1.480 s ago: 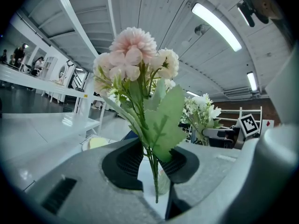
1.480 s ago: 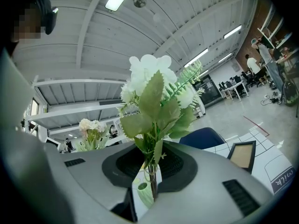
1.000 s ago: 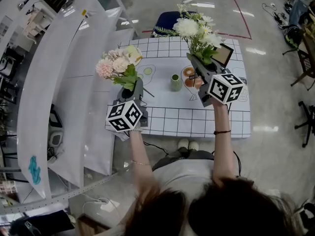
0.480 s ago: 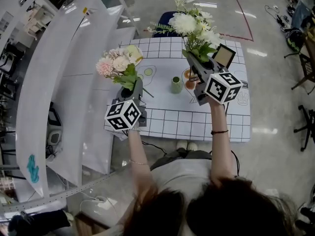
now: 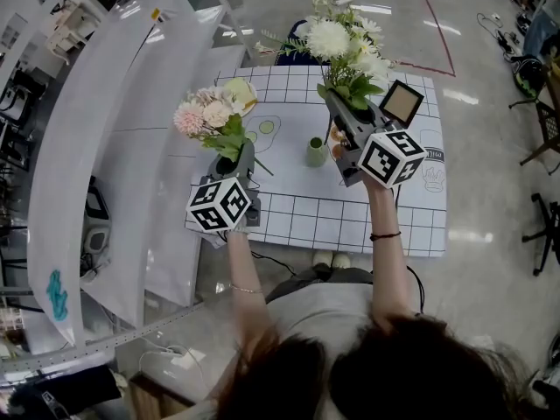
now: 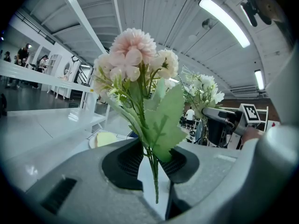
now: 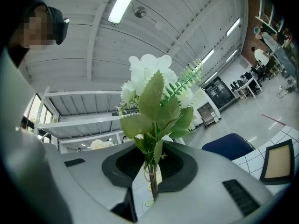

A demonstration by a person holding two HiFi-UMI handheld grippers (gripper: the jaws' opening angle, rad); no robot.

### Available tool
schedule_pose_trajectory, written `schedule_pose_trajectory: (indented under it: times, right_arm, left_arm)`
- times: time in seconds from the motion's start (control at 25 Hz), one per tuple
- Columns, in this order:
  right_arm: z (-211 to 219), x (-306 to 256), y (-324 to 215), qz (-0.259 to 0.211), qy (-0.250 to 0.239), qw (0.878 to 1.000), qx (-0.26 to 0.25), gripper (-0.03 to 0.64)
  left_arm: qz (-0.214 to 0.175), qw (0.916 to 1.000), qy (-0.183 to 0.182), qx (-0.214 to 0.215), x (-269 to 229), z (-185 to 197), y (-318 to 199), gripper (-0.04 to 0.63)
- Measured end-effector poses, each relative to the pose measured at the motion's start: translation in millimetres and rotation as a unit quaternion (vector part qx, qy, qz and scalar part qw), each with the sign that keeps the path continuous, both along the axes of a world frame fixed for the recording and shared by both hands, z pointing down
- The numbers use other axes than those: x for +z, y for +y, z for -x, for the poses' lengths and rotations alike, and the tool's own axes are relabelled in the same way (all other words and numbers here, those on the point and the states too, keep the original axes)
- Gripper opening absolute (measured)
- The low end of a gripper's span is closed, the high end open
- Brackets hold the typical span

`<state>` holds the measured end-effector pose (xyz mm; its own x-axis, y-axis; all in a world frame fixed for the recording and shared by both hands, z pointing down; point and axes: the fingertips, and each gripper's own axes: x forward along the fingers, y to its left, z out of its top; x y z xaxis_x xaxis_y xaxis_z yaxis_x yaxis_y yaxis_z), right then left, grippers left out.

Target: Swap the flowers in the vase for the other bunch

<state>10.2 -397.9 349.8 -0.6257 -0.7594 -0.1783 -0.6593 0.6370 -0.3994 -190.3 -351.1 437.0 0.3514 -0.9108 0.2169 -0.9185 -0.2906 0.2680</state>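
My left gripper (image 5: pixel 234 154) is shut on the stems of a pink bunch of flowers (image 5: pixel 203 114), held upright over the table's left part; in the left gripper view the pink bunch (image 6: pixel 135 59) rises from between the pads. My right gripper (image 5: pixel 338 112) is shut on the stems of a white bunch of flowers (image 5: pixel 346 46), held higher, above the table's far right; the white bunch (image 7: pixel 156 90) shows in the right gripper view too. A small green vase (image 5: pixel 316 151) stands on the table between the two grippers, with no flowers in it.
The white checked table (image 5: pixel 315 213) carries a plate (image 5: pixel 241 94) at the far left, a framed board (image 5: pixel 402 101) at the right and an orange item (image 5: pixel 336 154) beside the vase. A blue chair (image 5: pixel 289 46) stands behind. White shelving (image 5: pixel 114 164) runs along the left.
My right gripper has risen and drifted slightly left with the white bunch. The left gripper and the pink bunch have stayed put.
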Motion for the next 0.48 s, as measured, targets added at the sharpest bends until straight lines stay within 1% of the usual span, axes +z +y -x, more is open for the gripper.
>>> schedule_pose_trajectory:
  times: [0.36, 0.48]
  right_arm:
    - [13, 5, -3, -0.005, -0.007, 1.000, -0.010, 0.071]
    - [18, 10, -4, -0.002, -0.002, 1.000, -0.014, 0.071]
  left_arm:
    - [0.006, 1.0000, -0.002, -0.006, 4, 7, 1, 0.089]
    - [0.008, 0.9999, -0.002, -0.008, 5, 9, 1, 0.089]
